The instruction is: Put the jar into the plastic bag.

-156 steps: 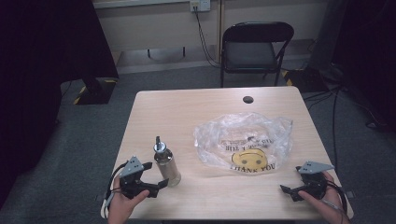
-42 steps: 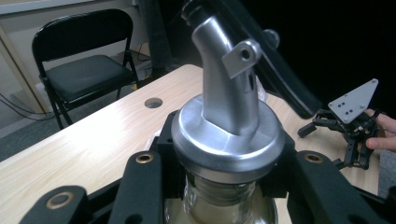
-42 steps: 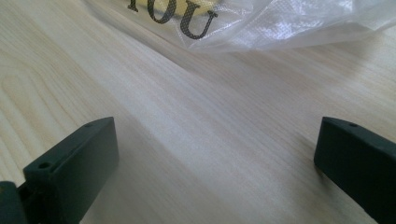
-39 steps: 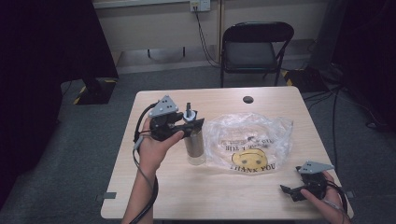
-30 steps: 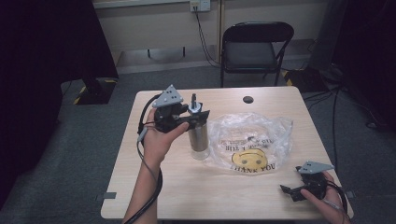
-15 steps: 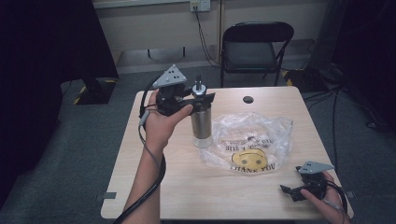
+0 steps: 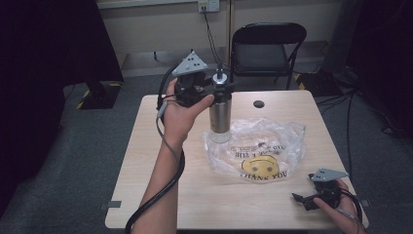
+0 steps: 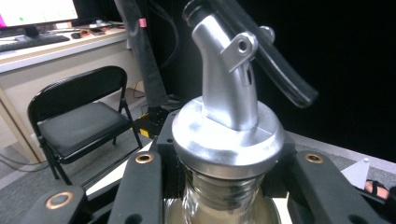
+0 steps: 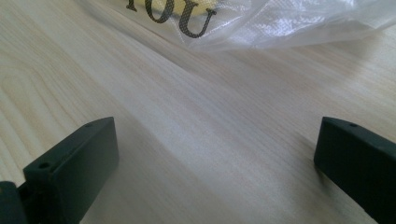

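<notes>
metal-capped glass bottle (image 7: 220, 109) clamped at its neck by left hand-held gripper (image 7: 214, 87), raised over plastic bag (image 7: 258, 151); right hand-held gripper (image 7: 304, 200) on table (image 7: 146, 146), jaws apart.

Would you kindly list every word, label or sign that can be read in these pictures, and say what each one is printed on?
"THANK YOU": under the yellow smiley face on the clear plastic bag, high view.
"OU": the end of that same print, upside down, at the top of the right gripper view.
A line of smaller dark print above the smiley on the bag: too small to read.
The bottle: no readable label.
</notes>
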